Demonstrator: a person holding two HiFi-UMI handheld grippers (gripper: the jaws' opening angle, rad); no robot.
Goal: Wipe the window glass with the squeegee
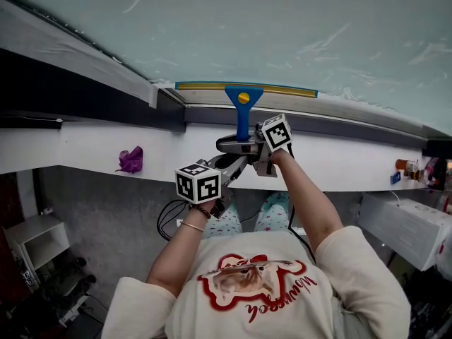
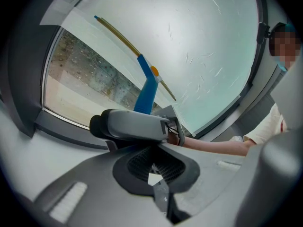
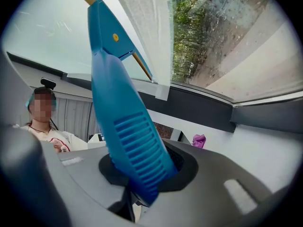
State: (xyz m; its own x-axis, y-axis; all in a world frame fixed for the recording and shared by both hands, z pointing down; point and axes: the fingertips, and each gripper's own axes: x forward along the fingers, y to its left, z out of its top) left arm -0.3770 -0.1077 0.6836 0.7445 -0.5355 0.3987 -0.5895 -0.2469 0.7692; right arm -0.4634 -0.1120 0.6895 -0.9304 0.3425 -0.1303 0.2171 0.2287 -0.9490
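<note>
Squeegee (image 1: 243,103): blue handle, yellow-edged blade lying level along the bottom edge of the window glass (image 1: 282,20), just above the frame. From the left gripper view we read the blade as resting against the pane. The handle runs back into the right gripper (image 1: 244,141), whose jaws are clamped on its ribbed end. The left gripper (image 1: 236,162) sits just beneath the right one, its jaws together with nothing between them. We note pale streaks across the glass. A crumpled purple cloth (image 1: 131,159) lies on the white ledge (image 1: 70,147), well off to the left.
</note>
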